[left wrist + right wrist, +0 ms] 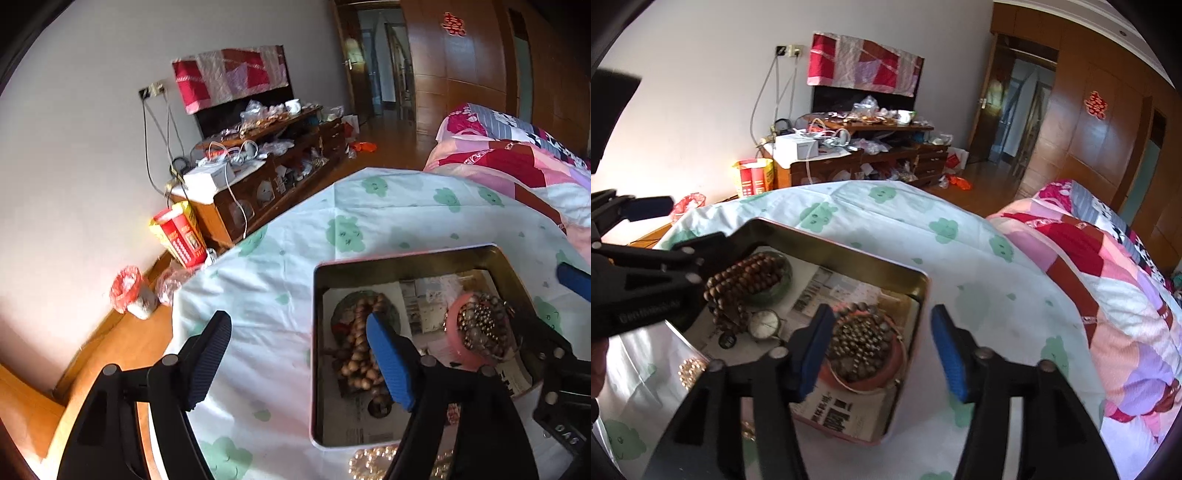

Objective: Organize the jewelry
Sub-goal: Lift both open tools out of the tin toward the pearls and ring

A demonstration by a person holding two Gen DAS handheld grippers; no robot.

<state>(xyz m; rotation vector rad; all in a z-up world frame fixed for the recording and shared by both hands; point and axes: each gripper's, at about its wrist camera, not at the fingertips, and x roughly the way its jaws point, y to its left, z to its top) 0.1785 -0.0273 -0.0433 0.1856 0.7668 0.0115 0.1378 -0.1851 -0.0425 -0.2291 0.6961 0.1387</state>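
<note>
An open metal tin (pixel 406 254) sits on a cloth with green clouds. It holds a wooden bead bracelet (pixel 354 354), a pink dish of small beads (pixel 480 328), a green bangle (pixel 775 286) and a watch (pixel 764 325). My left gripper (pixel 295 365) is open astride the tin's left wall, one finger above the wooden beads. My right gripper (pixel 882 354) is open astride the tin's right wall (pixel 908 369), its left finger beside the pink dish (pixel 864 350). Neither grips anything. A gold chain (pixel 373 461) lies on the cloth outside the tin, at its near edge.
The cloth-covered surface (pixel 886 221) ends towards a wooden floor. A patchwork quilt (pixel 1108 295) lies to the right. A cluttered wooden cabinet (pixel 857 155) stands against the far wall. A red and yellow box (pixel 181 236) and a red bag (pixel 125 291) sit on the floor.
</note>
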